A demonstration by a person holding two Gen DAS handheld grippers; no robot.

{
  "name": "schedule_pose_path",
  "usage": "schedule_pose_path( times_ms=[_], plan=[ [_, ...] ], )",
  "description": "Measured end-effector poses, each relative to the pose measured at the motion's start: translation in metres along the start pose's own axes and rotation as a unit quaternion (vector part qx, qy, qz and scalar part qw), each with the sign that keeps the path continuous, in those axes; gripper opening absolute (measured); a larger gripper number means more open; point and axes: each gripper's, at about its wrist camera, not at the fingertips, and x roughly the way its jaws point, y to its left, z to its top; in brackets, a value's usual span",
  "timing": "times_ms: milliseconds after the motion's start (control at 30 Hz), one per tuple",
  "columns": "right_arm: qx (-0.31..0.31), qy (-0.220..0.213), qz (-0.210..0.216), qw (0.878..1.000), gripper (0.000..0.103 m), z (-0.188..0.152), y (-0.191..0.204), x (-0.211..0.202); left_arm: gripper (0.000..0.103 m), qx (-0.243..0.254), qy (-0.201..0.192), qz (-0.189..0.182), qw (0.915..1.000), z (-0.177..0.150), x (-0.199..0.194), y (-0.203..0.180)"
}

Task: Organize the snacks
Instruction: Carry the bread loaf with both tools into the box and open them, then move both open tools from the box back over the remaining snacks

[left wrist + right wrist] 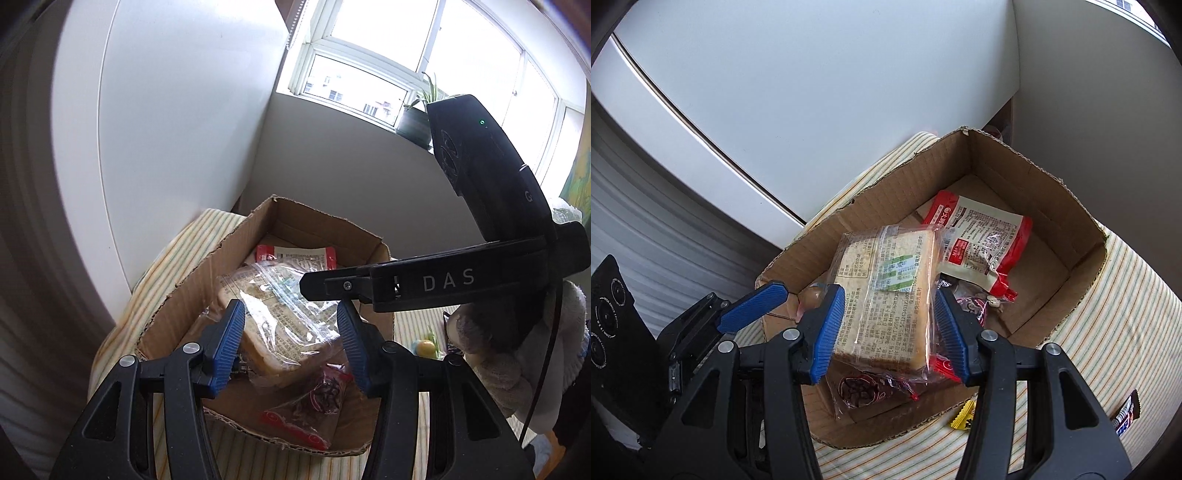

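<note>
A clear bag of sliced bread [886, 288] hangs tilted over an open cardboard box [1052, 206], and both grippers hold it. My right gripper [889, 295] is shut on the bag's long sides, blue pads pressing in. My left gripper [290, 317] is shut on the same bread bag [280, 332], at its end. In the box [177, 306] lie a red-and-white packet [982, 236] and a clear red-printed packet of dark pieces [860, 391]. One left finger [750, 310] shows at the left of the right wrist view. The right gripper's black body [424, 284] crosses above the bread in the left wrist view.
The box stands on a striped cloth [1108, 332] beside a white cabinet [166, 129]. A yellow candy [964, 417] and a dark wrapped bar [1126, 413] lie on the cloth outside the box. A plush toy [498, 350] and a small yellow ball [424, 347] sit to the right.
</note>
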Motion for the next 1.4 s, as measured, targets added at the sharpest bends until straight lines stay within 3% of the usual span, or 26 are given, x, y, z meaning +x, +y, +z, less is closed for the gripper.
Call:
schedule_pose_path(
  times_ms=[433, 667, 967, 1100, 1233, 1400],
  plan=[
    [0.011, -0.024, -0.028, 0.999, 0.054, -0.026, -0.026, -0.051, 0.051, 0.030, -0.008, -0.028, 0.9991, -0.001, -0.006, -0.030],
    [0.027, -0.047, -0.085, 0.995, 0.054, -0.059, -0.070, -0.096, 0.051, 0.073, 0.001, -0.063, 0.9953, -0.007, -0.006, -0.071],
    [0.073, -0.012, -0.128, 0.989, 0.054, -0.111, -0.137, -0.104, 0.051, 0.145, 0.056, -0.107, 0.9820, -0.033, 0.019, -0.133],
    [0.107, 0.015, -0.126, 0.986, 0.054, -0.125, -0.160, -0.090, 0.051, 0.162, 0.098, -0.111, 0.9756, -0.052, 0.038, -0.149],
    [0.138, 0.034, -0.097, 0.985, 0.054, -0.131, -0.174, -0.076, 0.051, 0.161, 0.142, -0.122, 0.9691, -0.066, 0.058, -0.154],
    [0.132, 0.051, -0.107, 0.984, 0.054, -0.128, -0.174, -0.058, 0.051, 0.168, 0.161, -0.114, 0.9658, -0.075, 0.070, -0.166]
  ],
)
